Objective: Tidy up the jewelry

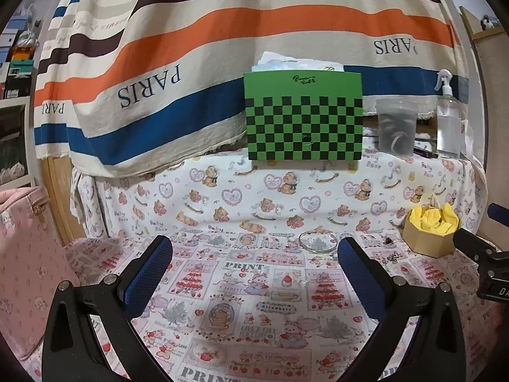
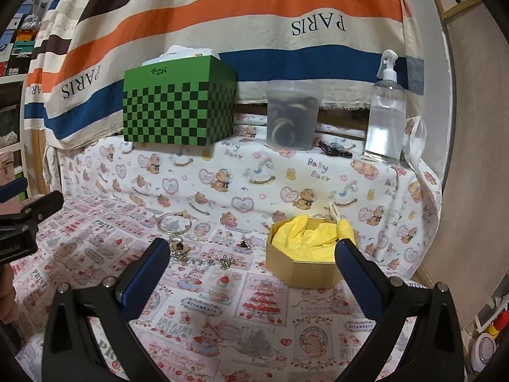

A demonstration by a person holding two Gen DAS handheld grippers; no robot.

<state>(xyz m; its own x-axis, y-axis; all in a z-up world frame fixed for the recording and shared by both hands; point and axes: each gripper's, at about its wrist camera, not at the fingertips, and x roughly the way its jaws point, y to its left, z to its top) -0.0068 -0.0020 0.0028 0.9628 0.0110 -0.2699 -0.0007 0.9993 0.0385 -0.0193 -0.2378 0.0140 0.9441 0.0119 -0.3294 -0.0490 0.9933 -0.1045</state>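
Note:
A gold octagonal box (image 2: 302,267) lined with yellow cloth (image 2: 313,234) sits on the patterned tablecloth; it also shows at the right of the left wrist view (image 1: 428,242). A silver bangle (image 2: 175,222) lies to its left, also in the left wrist view (image 1: 318,242). Small jewelry pieces lie near it: a dark-stoned piece (image 2: 180,248), another (image 2: 245,244) and a silver charm (image 2: 226,262). My right gripper (image 2: 254,273) is open and empty, just short of the box. My left gripper (image 1: 254,267) is open and empty, near the bangle.
A green checkered tissue box (image 2: 178,108), a translucent tub (image 2: 292,117) and a spray bottle (image 2: 385,111) stand on the raised ledge behind. A pink bag (image 1: 28,254) stands at the far left. A wooden board (image 2: 470,159) borders the right side.

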